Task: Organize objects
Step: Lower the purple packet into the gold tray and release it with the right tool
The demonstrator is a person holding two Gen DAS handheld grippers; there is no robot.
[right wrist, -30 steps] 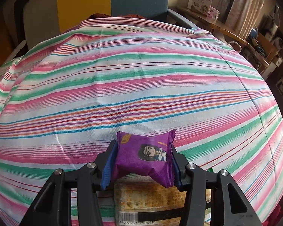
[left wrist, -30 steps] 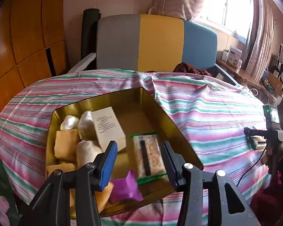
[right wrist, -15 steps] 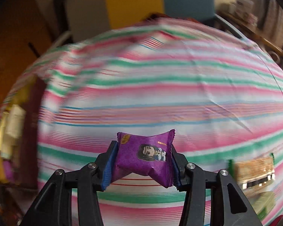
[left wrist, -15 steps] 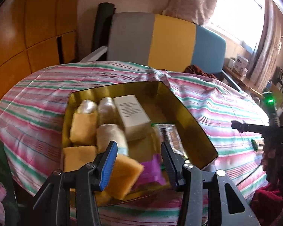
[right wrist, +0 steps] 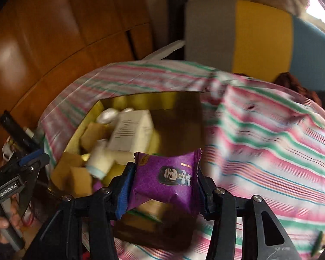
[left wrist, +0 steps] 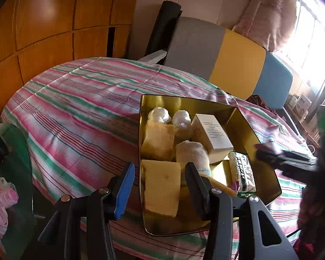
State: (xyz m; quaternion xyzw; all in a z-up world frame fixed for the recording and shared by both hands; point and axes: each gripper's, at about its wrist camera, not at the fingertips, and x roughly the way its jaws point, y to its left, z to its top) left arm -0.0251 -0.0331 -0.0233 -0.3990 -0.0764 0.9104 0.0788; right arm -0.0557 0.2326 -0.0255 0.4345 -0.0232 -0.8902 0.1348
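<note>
The striped tablecloth (left wrist: pixel 80 112) covers the whole table, and on it sits the gold tin (left wrist: pixel 268 186), the landmark for everything else. Inside the tin lie yellow sponge blocks (left wrist: pixel 162 190), a white box (left wrist: pixel 214 134) toward its far side, a rolled white cloth (left wrist: pixel 192 153) at its middle, two clear-wrapped bundles (left wrist: pixel 160 114) in its far corner, and a flat snack bar packet (left wrist: pixel 242 173) along its right wall. The left gripper (left wrist: pixel 160 184) hovers over the tin's near left edge, jaws partly apart with nothing between them. The right gripper (right wrist: pixel 162 182) hangs just above the tin's near right side, its jaws pressed on the ends of a purple snack packet (right wrist: pixel 164 177), which it carries clear of the tin.

The packet looks light, soft and air-puffed, with slick foil that could slide or crush under a hard squeeze; gripping across its crimped ends, as here, seems the safest hold. Letting go low over a free spot inside the tin should suit it
</note>
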